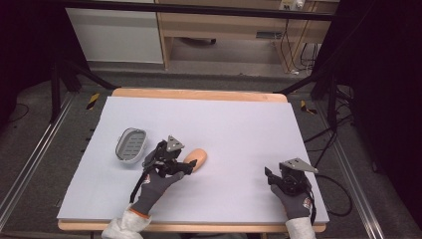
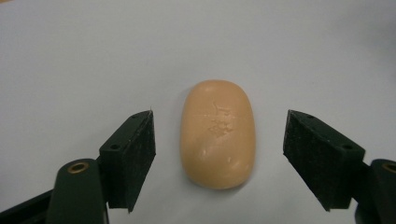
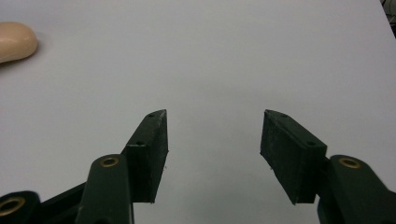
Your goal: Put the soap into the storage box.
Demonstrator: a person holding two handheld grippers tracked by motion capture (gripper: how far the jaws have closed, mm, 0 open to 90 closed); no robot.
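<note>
While the pale lavender table cover (image 1: 239,129) spreads across nearly the whole wooden table (image 1: 199,94), few things rest on it. Largest of them is a grey oval soap dish (image 1: 131,145) with a slotted floor, lying toward the left side; nothing lies inside it. Just to its right comes the person's gloved left hand (image 1: 157,188) with the left gripper (image 1: 188,165), which points at a peach-coloured bar of soap (image 1: 197,158) lying flat on the cover, near the dish but apart from it. Seen in the left gripper view, the soap (image 2: 217,133) sits lengthwise between the two black jaws, which stand wide on either side of it with a clear gap of cover showing at each flank, so neither pad (image 2: 139,154) touches it. Well apart, near the table's front right corner, the right gripper (image 1: 272,178) rests low in the gloved right hand (image 1: 294,199). Its jaws are also spread wide and hold nothing; its own view shows bare cover between them and the soap's end (image 3: 16,41) far off at the upper left.
</note>
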